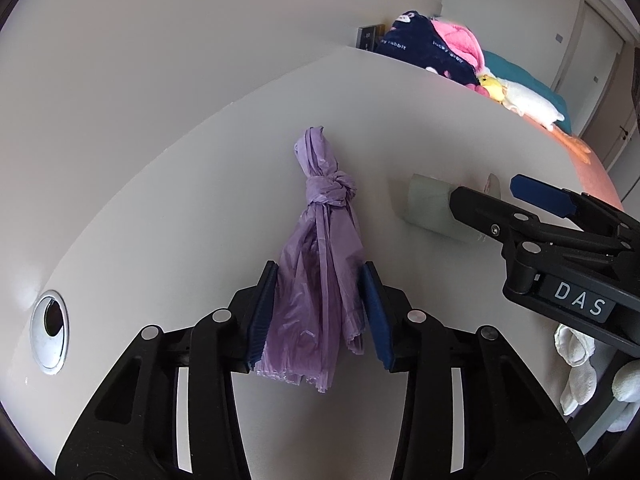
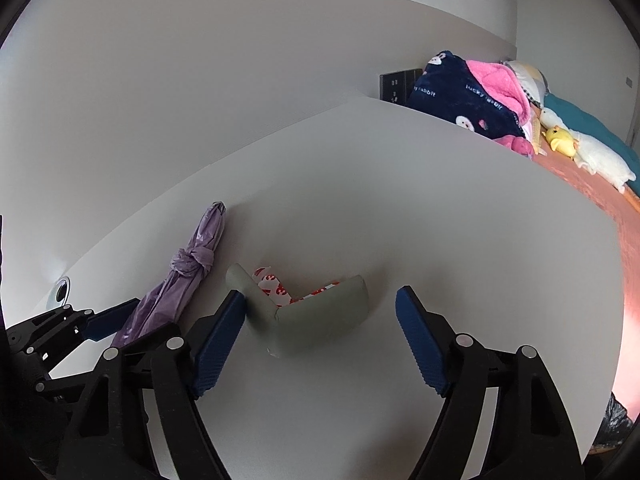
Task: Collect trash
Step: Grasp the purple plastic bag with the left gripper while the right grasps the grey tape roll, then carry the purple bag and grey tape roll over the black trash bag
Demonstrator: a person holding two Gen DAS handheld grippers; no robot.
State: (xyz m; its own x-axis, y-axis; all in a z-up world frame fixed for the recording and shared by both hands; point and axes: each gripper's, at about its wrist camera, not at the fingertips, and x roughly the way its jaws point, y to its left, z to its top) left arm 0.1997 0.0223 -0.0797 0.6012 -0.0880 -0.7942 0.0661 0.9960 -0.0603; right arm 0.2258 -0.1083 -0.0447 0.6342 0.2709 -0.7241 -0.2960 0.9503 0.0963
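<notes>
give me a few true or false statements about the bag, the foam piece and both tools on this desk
1. The purple bag is tied in a knot. True.
2. The left tool straddles the bag's lower end. True.
3. The right tool is clamped shut on the grey foam corner piece. False: its jaws stand wide open around it.
4. The bag lies right of the foam piece. False: it lies to its left.
5. The white desk has a round cable hole. True.
</notes>
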